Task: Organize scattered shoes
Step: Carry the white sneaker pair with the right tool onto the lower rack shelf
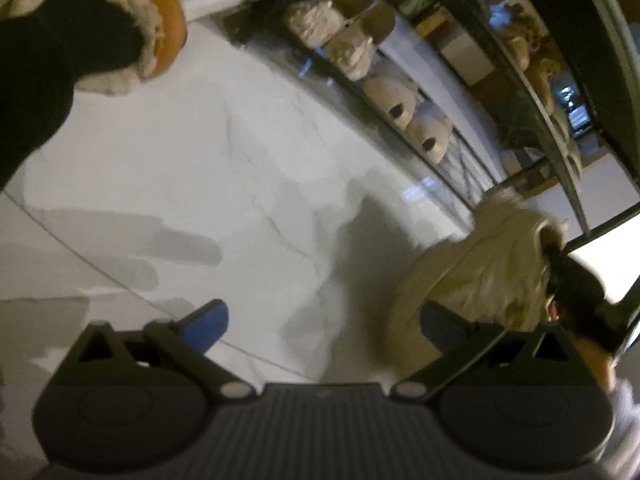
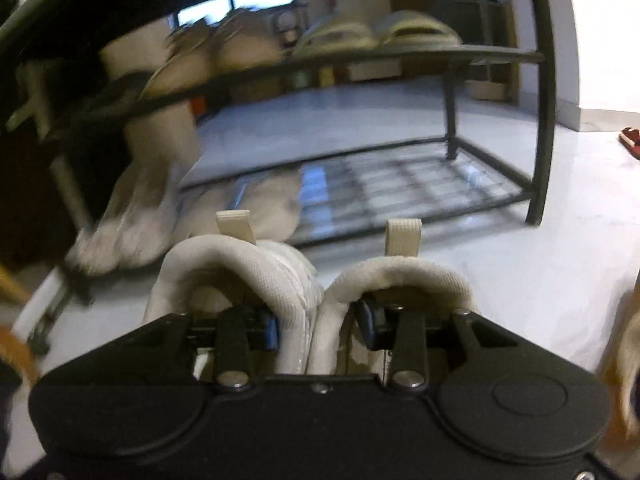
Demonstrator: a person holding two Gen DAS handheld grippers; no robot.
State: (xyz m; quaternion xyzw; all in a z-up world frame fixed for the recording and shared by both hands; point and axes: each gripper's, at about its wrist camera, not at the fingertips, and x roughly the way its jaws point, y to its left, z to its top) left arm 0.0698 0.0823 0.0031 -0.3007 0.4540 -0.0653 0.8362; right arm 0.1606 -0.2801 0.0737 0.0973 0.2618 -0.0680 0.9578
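My right gripper [image 2: 318,324] is shut on a pair of cream fabric shoes [image 2: 304,280], one finger inside each shoe's collar, pinching the two inner walls together. It holds them in front of a black metal shoe rack [image 2: 492,56], above the white floor. In the left wrist view my left gripper [image 1: 324,324] is open and empty above the floor. The same cream shoes [image 1: 480,264] show at its right, held by the right gripper [image 1: 576,304]. The rack [image 1: 440,168] runs across the upper right with several pale shoes [image 1: 390,92] on its lower tier.
The rack's lower wire tier [image 2: 400,184] has pale shoes [image 2: 256,204] at its left end. Slippers [image 2: 376,34] sit on the upper tier. A red slipper [image 2: 632,140] lies on the floor at far right. An orange fur-lined slipper [image 1: 160,32] is on a foot at top left.
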